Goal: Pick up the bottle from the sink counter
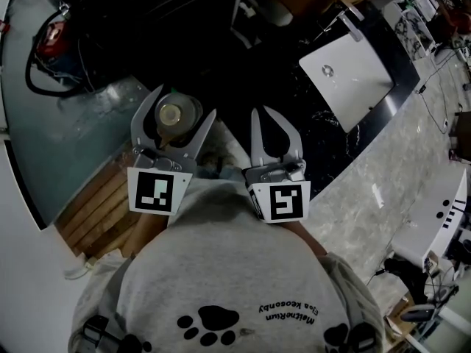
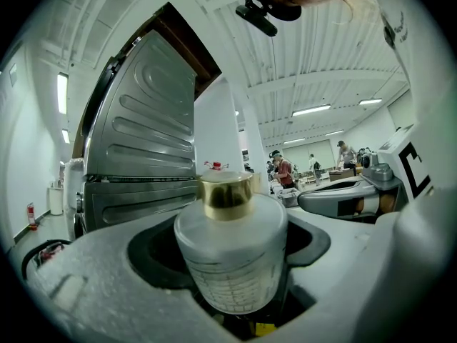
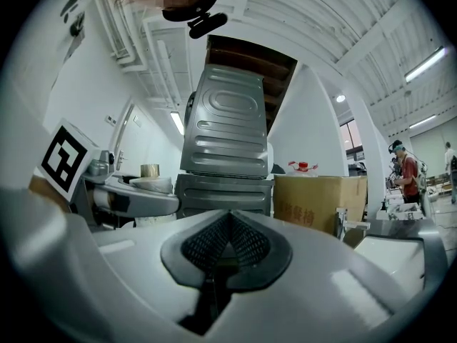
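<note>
A frosted glass bottle (image 1: 176,114) with a gold cap (image 2: 226,194) stands upright between the jaws of my left gripper (image 1: 184,103), which is shut on its body (image 2: 230,263). It is lifted clear, close to the person's chest. In the right gripper view the same bottle (image 3: 150,181) shows small at the left. My right gripper (image 1: 263,116) is beside it on the right, shut, its ribbed black pads (image 3: 228,245) pressed together with nothing between them.
A white sink basin (image 1: 346,76) with a faucet (image 1: 353,13) sits in a black marble counter (image 1: 324,145) at the upper right. Wooden slats (image 1: 96,212) lie at the lower left. A cardboard box (image 3: 318,202) and a ribbed metal panel (image 3: 228,131) stand ahead.
</note>
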